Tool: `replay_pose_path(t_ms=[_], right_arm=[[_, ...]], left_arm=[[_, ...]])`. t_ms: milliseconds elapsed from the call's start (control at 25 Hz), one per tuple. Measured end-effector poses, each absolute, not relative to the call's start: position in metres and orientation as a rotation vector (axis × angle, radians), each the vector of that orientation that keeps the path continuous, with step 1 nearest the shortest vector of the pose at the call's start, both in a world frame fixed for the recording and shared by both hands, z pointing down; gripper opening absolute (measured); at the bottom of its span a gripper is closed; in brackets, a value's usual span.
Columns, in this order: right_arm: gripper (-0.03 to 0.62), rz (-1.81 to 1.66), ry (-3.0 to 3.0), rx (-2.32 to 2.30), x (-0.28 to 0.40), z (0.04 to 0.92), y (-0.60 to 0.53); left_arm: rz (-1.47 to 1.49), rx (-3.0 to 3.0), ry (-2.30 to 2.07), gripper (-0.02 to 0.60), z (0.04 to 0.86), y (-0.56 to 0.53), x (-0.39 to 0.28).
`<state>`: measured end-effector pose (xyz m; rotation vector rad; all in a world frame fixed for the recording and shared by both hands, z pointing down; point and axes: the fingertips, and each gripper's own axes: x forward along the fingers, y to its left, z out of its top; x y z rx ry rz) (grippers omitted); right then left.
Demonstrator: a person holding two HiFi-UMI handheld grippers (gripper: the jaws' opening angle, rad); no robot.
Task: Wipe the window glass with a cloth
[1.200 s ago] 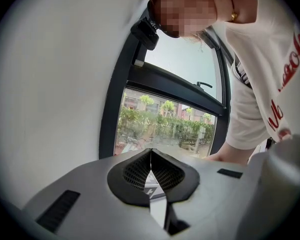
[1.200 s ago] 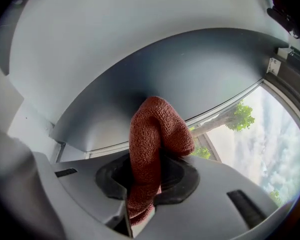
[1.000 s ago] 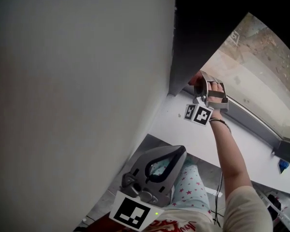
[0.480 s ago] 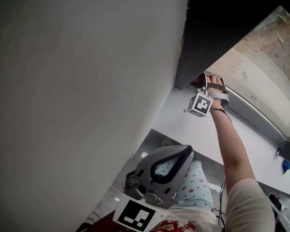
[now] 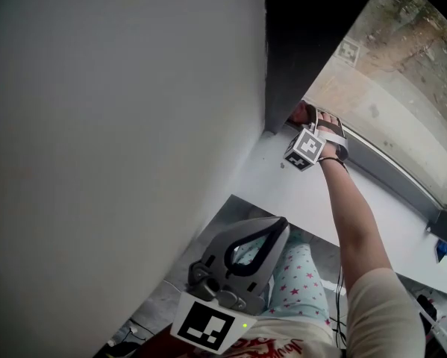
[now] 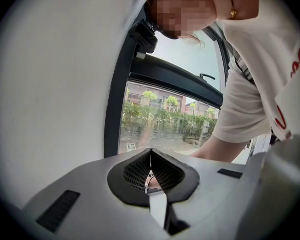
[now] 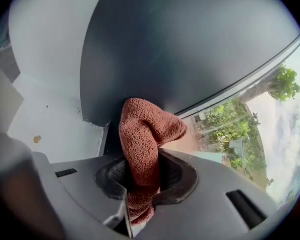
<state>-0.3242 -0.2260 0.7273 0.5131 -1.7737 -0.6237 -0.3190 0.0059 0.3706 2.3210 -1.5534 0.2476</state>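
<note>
Right gripper view has the right tool (image 7: pixel 139 186) clamped on the rust-red cloth (image 7: pixel 142 134), whose folded top meets the window glass (image 7: pixel 230 134) just beside the dark frame (image 7: pixel 180 49). The left tool (image 6: pixel 150 170), jaws together with nothing between them, hangs low by the person's shirt (image 6: pixel 260 84).

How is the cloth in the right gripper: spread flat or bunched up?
Bunched up. The cloth rises as a folded lump, pinched between the right gripper's fingers.
</note>
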Motion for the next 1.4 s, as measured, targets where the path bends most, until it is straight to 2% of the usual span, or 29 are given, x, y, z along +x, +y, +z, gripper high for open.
replay_pose_path(t_ms=[160,400,720,1000,1400], right_arm=[[0.091,-0.566,-1.889,0.739,-0.301,0.661,-0.23],[0.091,-0.44,-2.157,1.155,-0.261,0.494,-0.192],[0.089,-0.426,-2.428,1.634,-0.185,0.268,-0.109],[0.087,-0.153,-2.516,1.871,-0.118,0.197,-0.025],[0.087,-0.27,-2.521,1.926,-0.014,0.149,0.051]], left_arm=[[0.242,2.353,-1.541,0.021,0.356,0.002,-0.313],[0.218,2.483,-1.496,0.021,0.322,0.0,-0.295],[-0.005,2.702,-1.396,0.021,0.239,-0.025,-0.256],[-0.158,2.814,-1.262,0.021,0.182,-0.005,-0.194],[-0.145,2.815,-1.315,0.021,0.16,0.057,-0.097]])
